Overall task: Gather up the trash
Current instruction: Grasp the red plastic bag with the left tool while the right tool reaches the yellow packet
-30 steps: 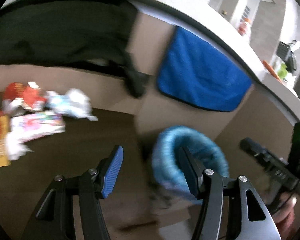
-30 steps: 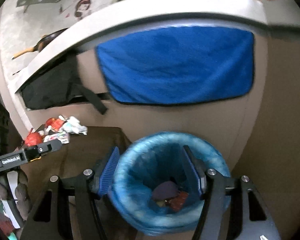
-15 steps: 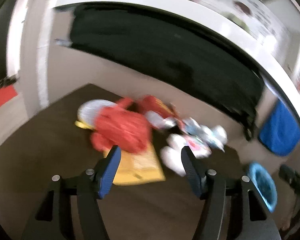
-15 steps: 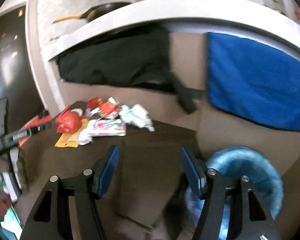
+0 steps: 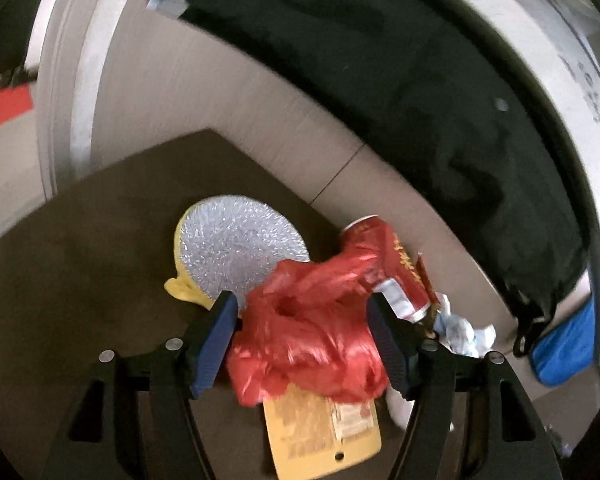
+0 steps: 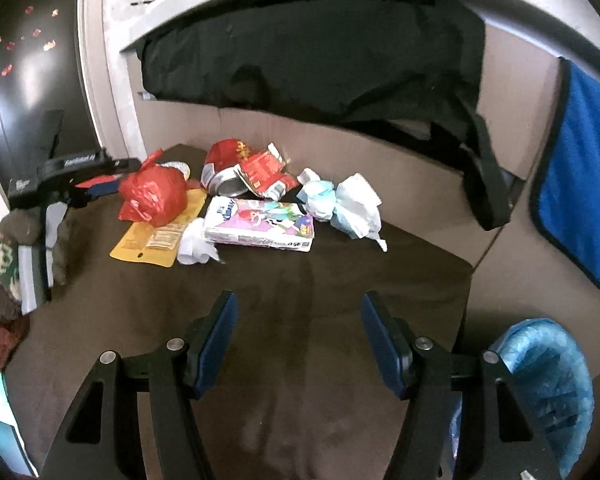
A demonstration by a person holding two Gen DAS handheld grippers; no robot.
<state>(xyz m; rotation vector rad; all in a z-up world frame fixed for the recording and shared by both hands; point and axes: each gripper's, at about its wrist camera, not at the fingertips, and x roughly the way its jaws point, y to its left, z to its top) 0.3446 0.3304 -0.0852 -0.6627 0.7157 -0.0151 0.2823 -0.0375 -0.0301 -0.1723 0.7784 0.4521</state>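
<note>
One red plastic bag (image 5: 308, 336) sits between the spread fingers of the left gripper (image 5: 302, 344); one crushed can (image 5: 392, 268) lies at two o'clock. The right gripper (image 6: 300, 340) hangs apart, empty.

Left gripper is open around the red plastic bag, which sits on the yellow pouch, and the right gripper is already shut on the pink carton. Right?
Not quite. The right gripper is open and empty, short of the pink carton, as the right wrist view shows. The left gripper is open around the red plastic bag on the yellow pouch.

The left tool (image 5: 302, 344) has closed in from the lined bin to straddle the crumpled red plastic bag (image 5: 304, 344); the right tool (image 6: 298, 340) has swung off the blue-lined bin (image 6: 548, 384) over the brown surface (image 6: 300, 280).
</note>
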